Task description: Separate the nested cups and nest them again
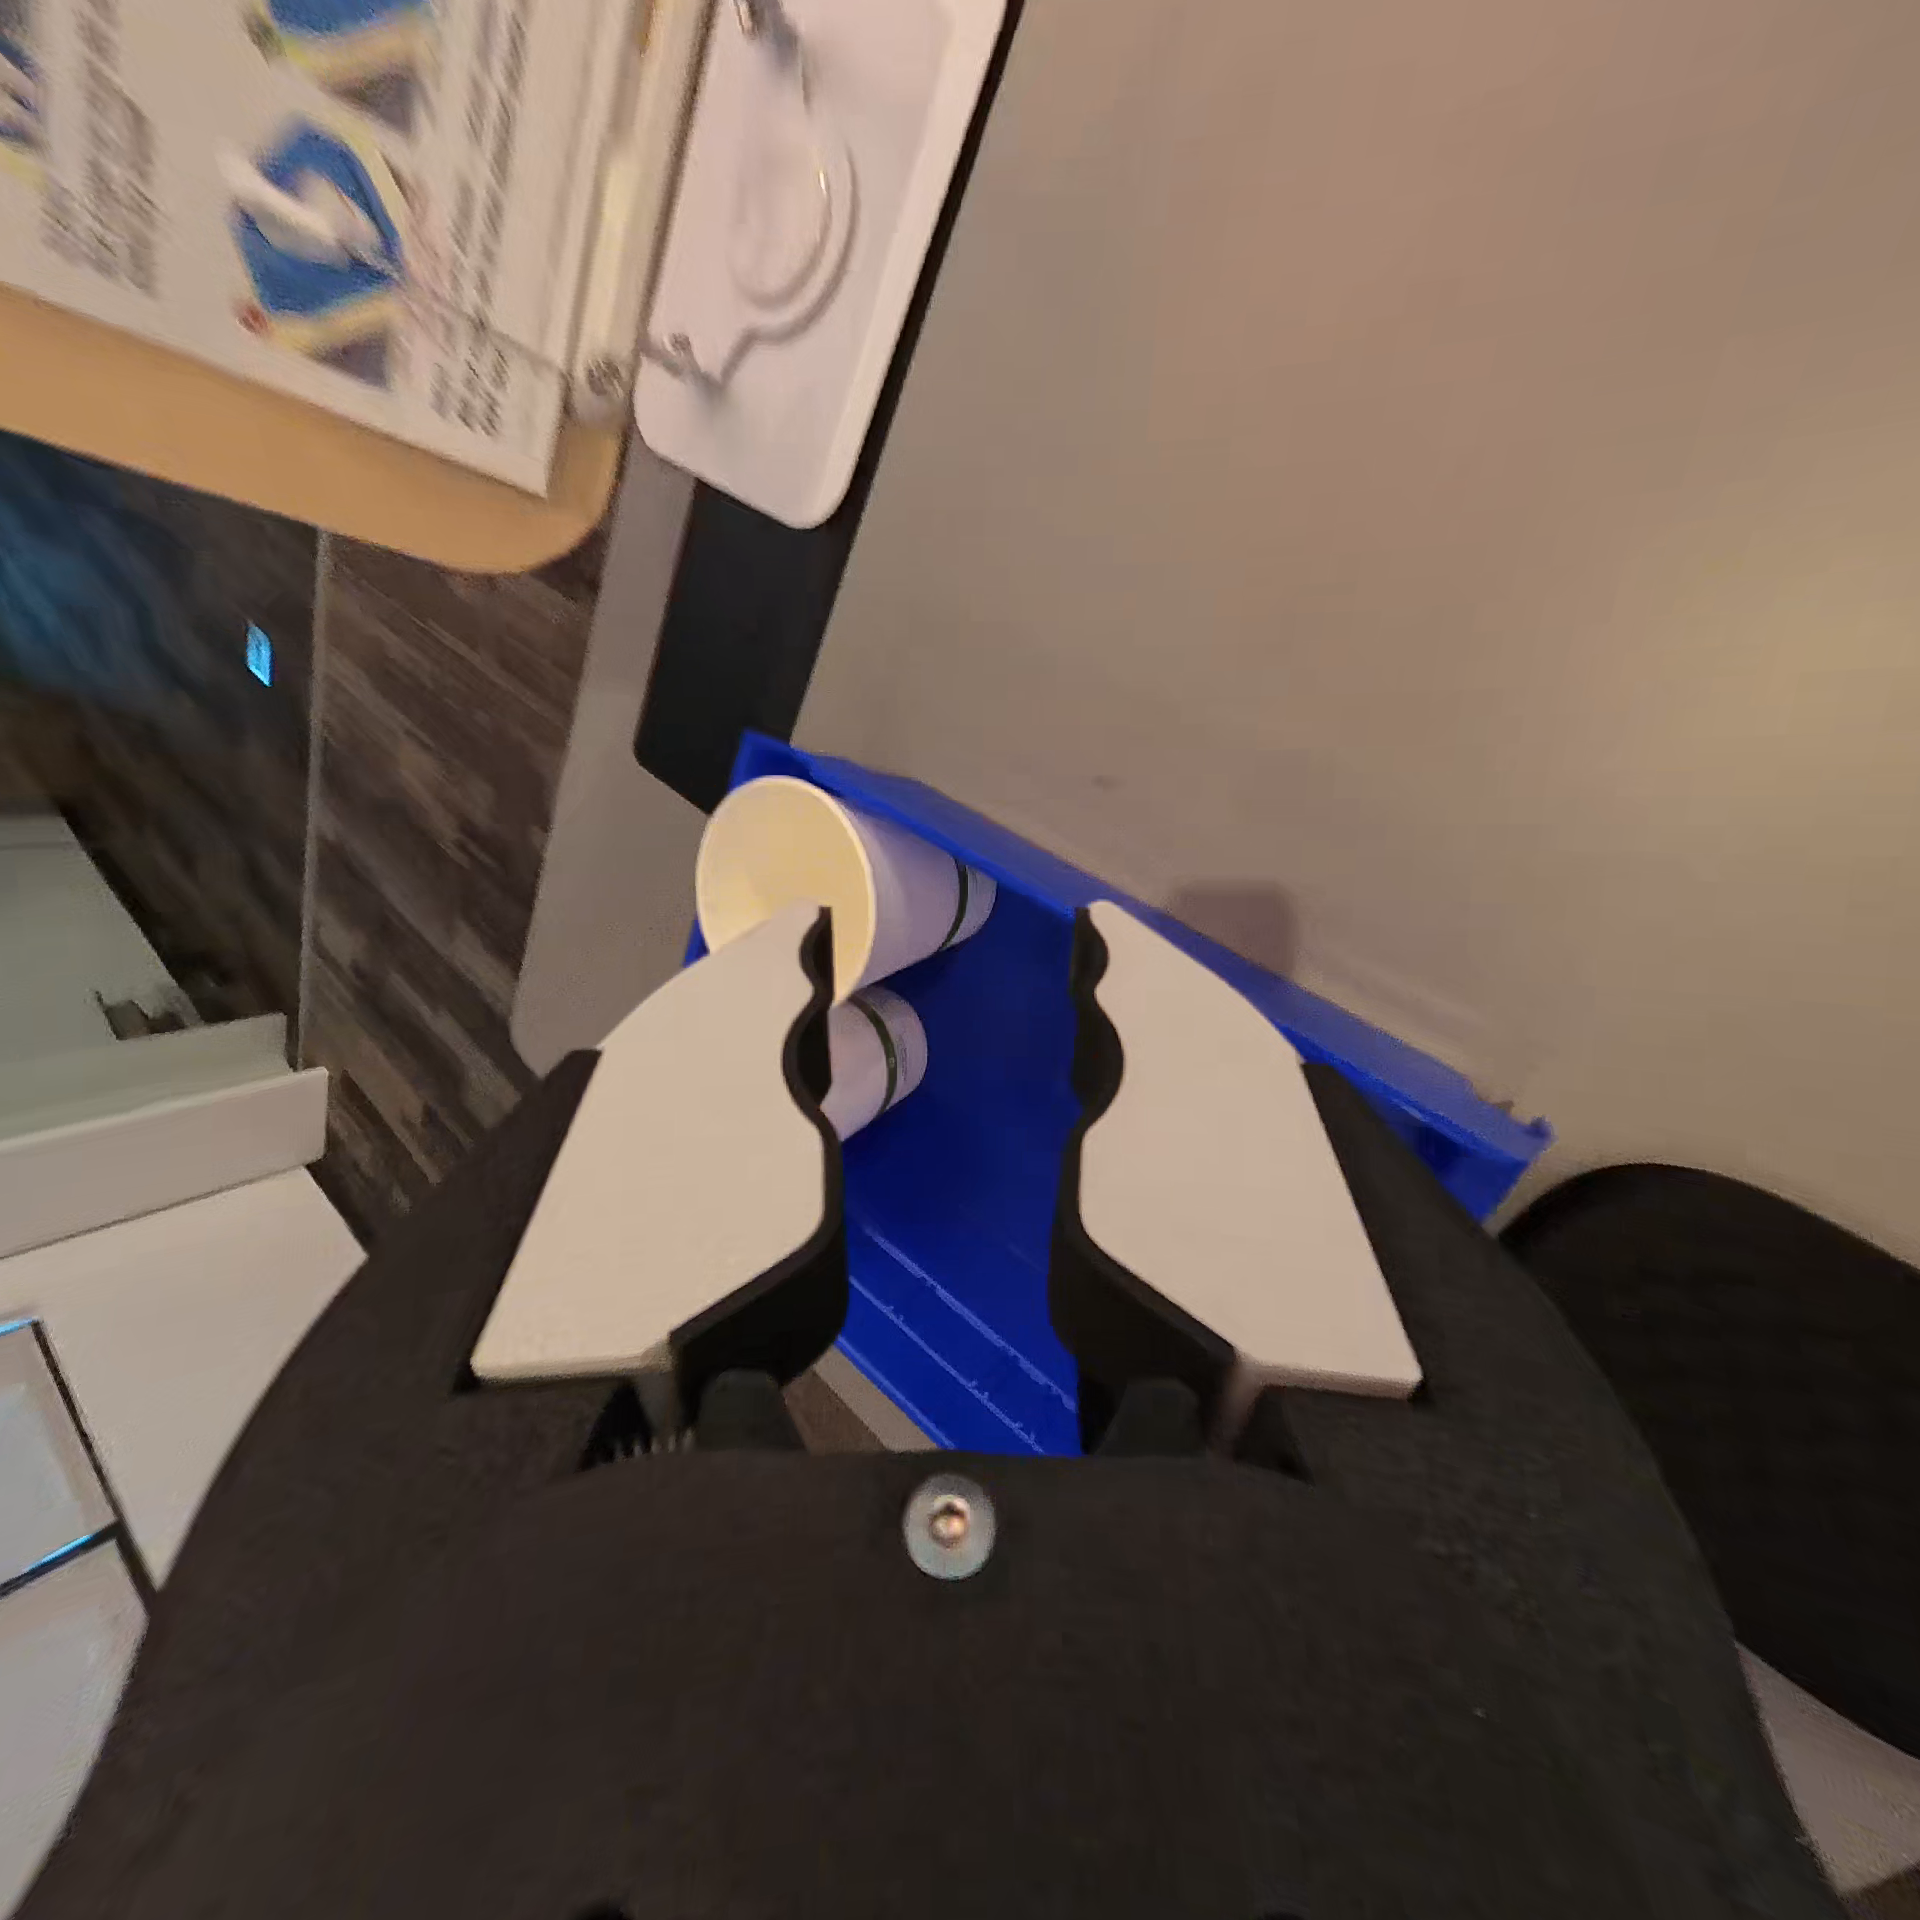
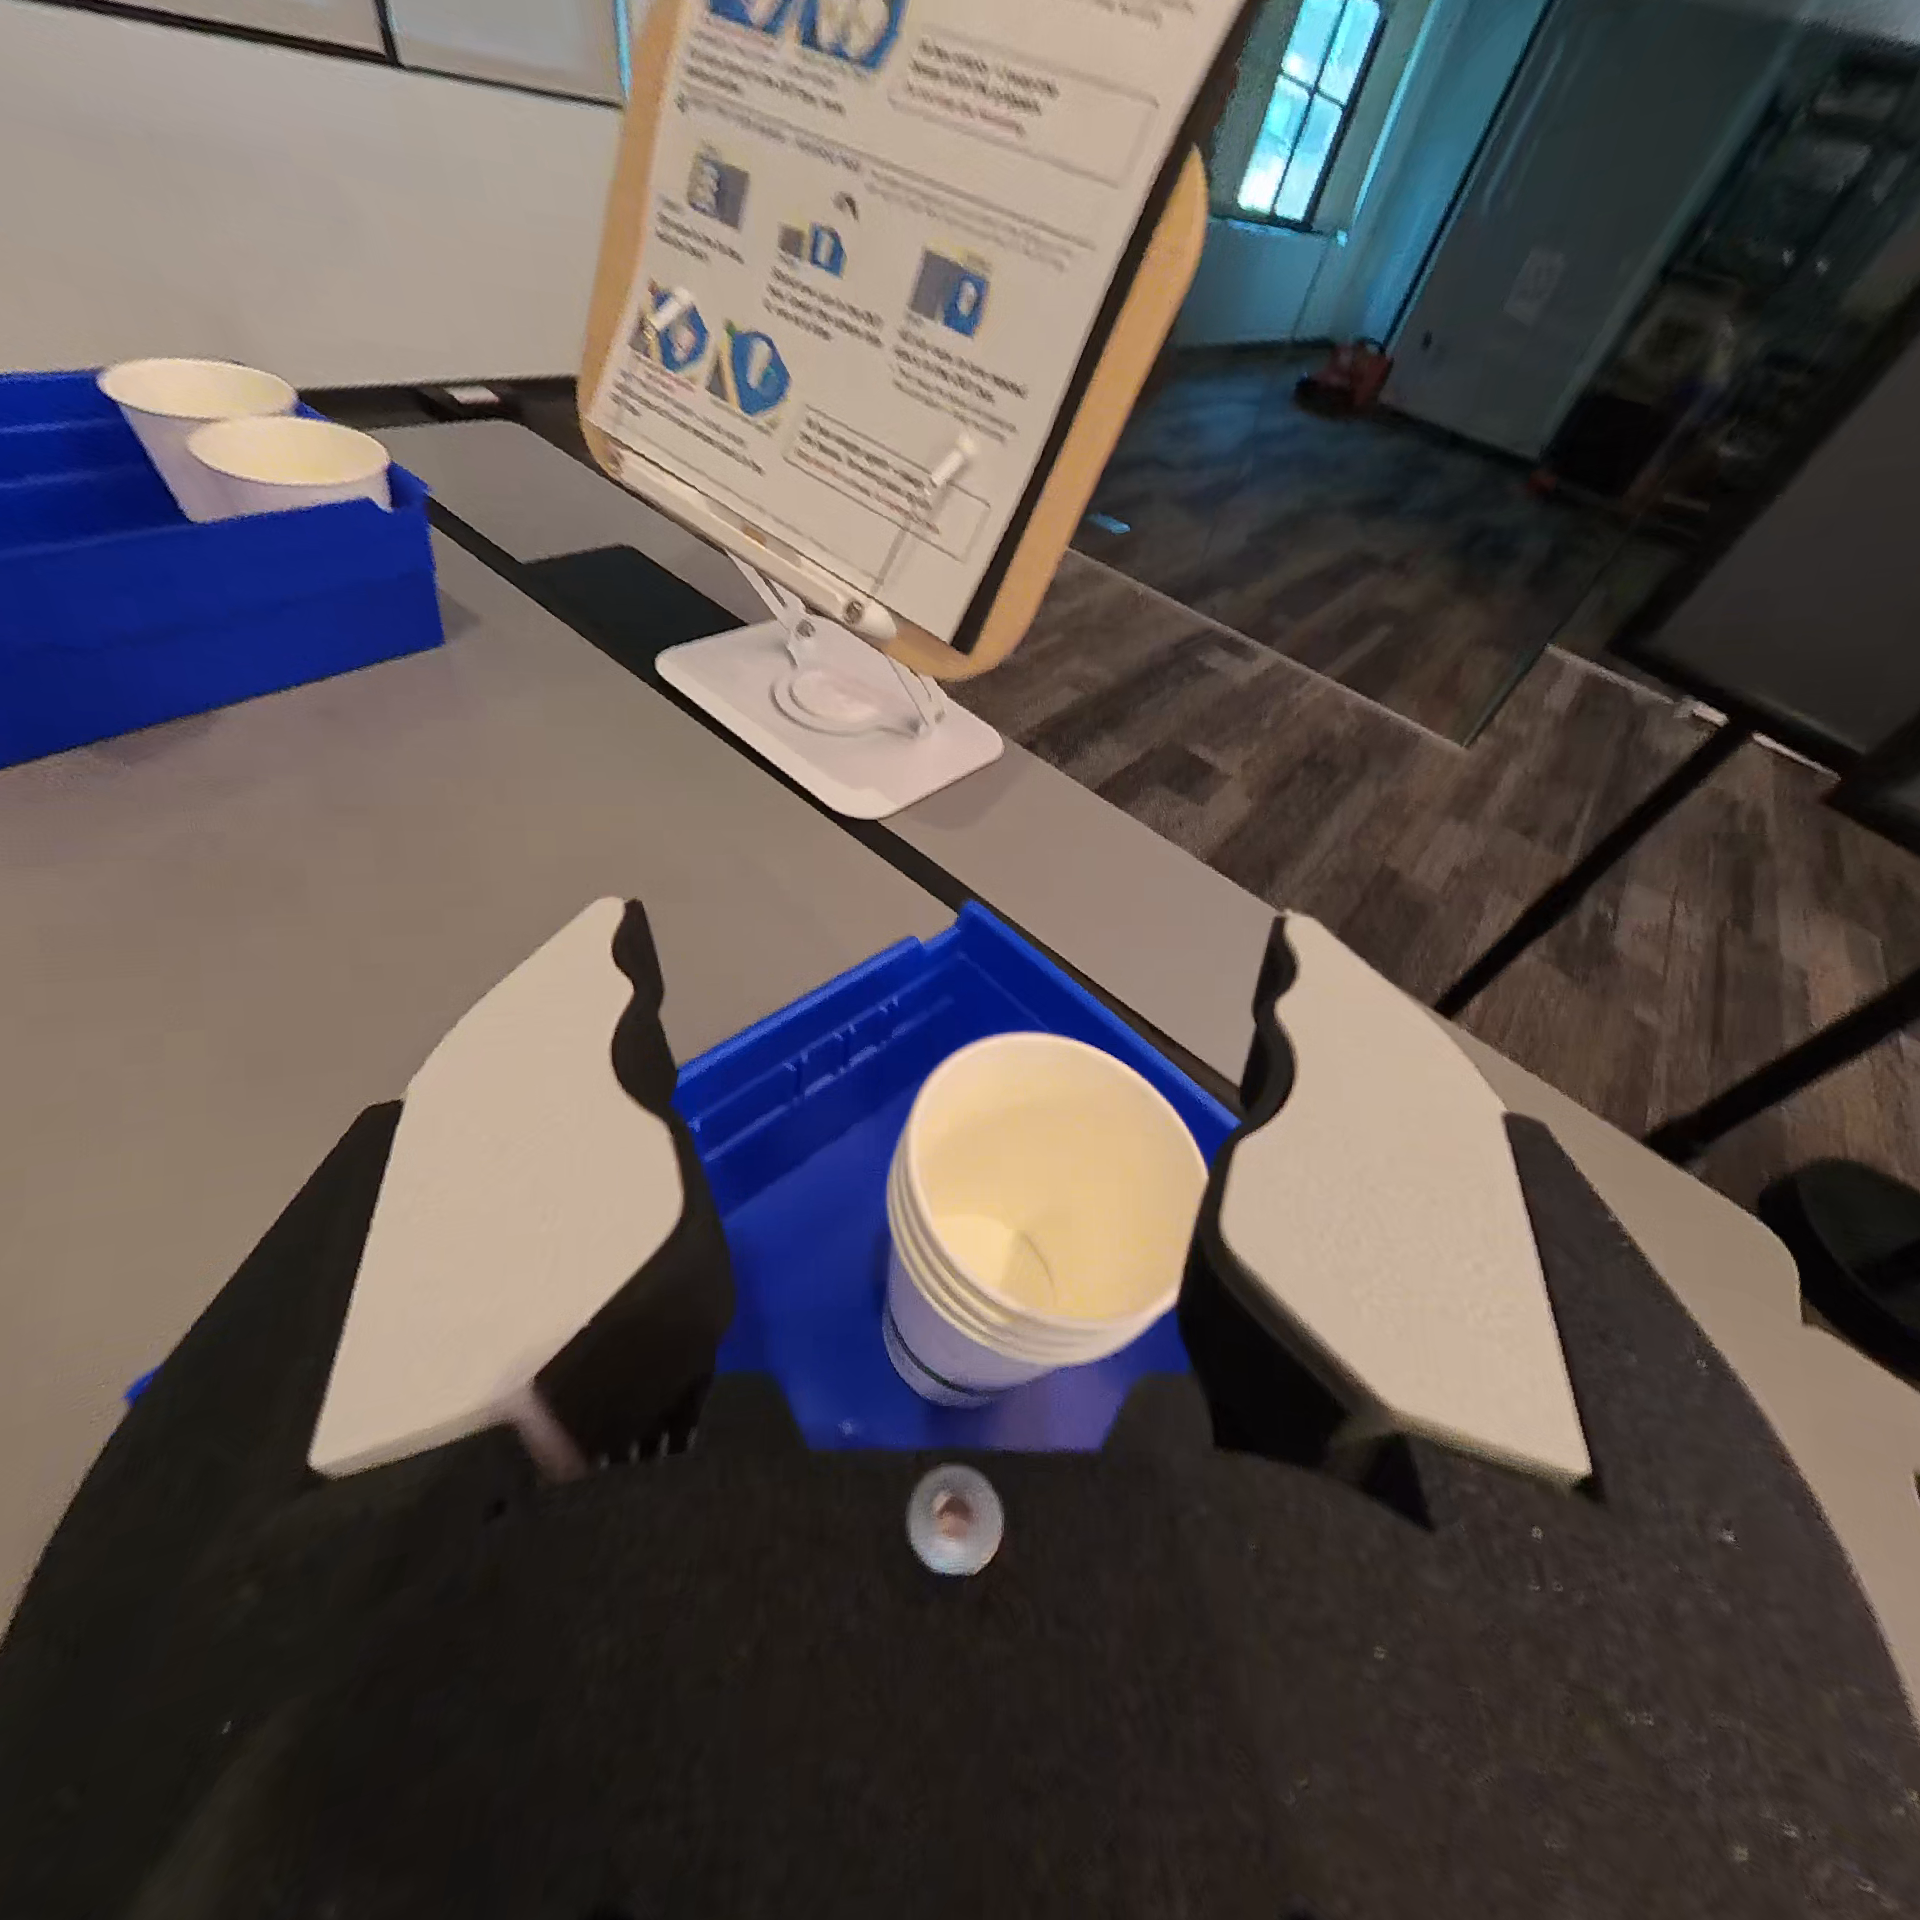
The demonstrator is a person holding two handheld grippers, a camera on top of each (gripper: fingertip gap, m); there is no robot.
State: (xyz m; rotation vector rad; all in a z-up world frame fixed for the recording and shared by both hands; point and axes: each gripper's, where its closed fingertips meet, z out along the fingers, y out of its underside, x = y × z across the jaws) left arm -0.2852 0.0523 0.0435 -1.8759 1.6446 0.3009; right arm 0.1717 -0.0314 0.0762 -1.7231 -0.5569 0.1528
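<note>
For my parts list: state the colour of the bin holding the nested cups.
Bright blue bin, seen best in the right wrist view, around the white cup stack.

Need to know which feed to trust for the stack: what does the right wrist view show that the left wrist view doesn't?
Only the right wrist view shows the nested cup stack in the near blue bin, between the open right gripper jaws. Only the left wrist view shows the open left gripper and a black chair. Both show the two separated cups in the far blue bin and the instruction stand.
</note>
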